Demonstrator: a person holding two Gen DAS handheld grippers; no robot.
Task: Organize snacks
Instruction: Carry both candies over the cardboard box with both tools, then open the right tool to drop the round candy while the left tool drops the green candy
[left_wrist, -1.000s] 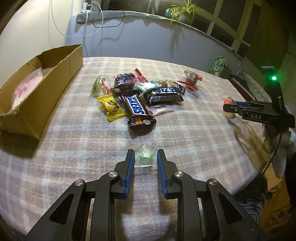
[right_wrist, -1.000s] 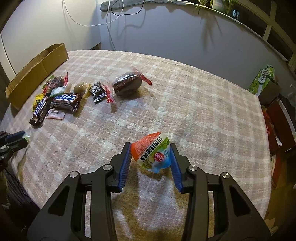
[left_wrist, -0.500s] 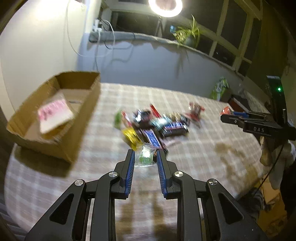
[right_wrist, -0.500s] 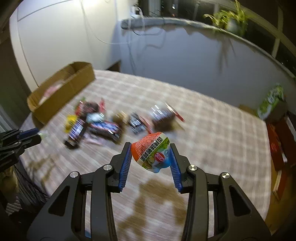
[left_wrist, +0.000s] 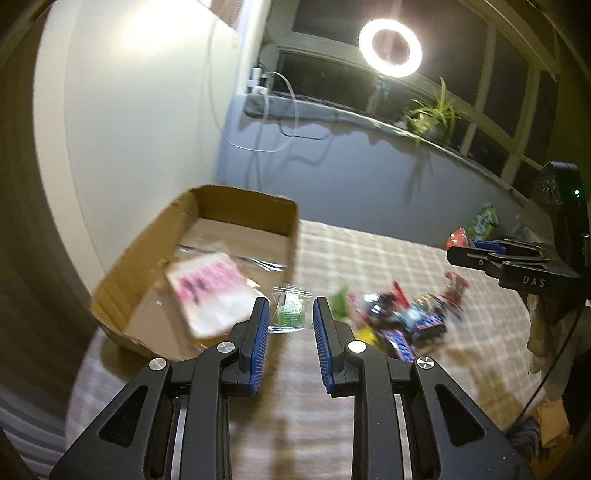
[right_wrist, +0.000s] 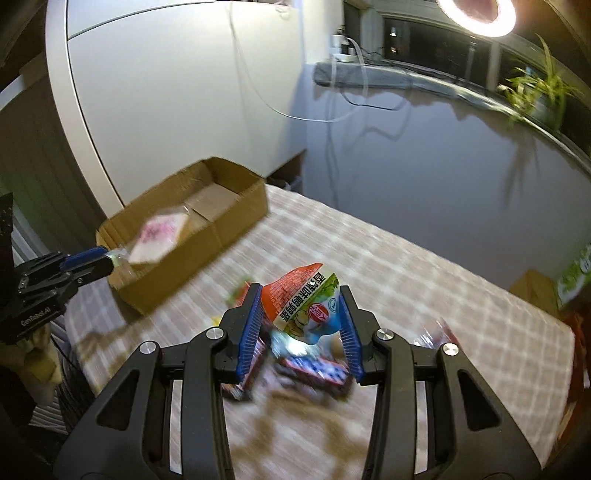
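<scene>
both grippers (left_wrist: 290, 321) (right_wrist: 301, 319) lifted, seemingly nearer box (left_wrist: 147, 254)

Cardboard box (left_wrist: 207, 258) open on top, nothing over it; entry from above is free. Inside, a pink-printed packet (left_wrist: 210, 291) covers the near part; the far floor of the box is bare. Beside the box, to its right in the left wrist view, a loose snack pile (left_wrist: 399, 317) clutters the checked table (left_wrist: 369, 251). Table beyond the pile is clear. A white wall (right_wrist: 166, 92) stands close behind the box.
</scene>
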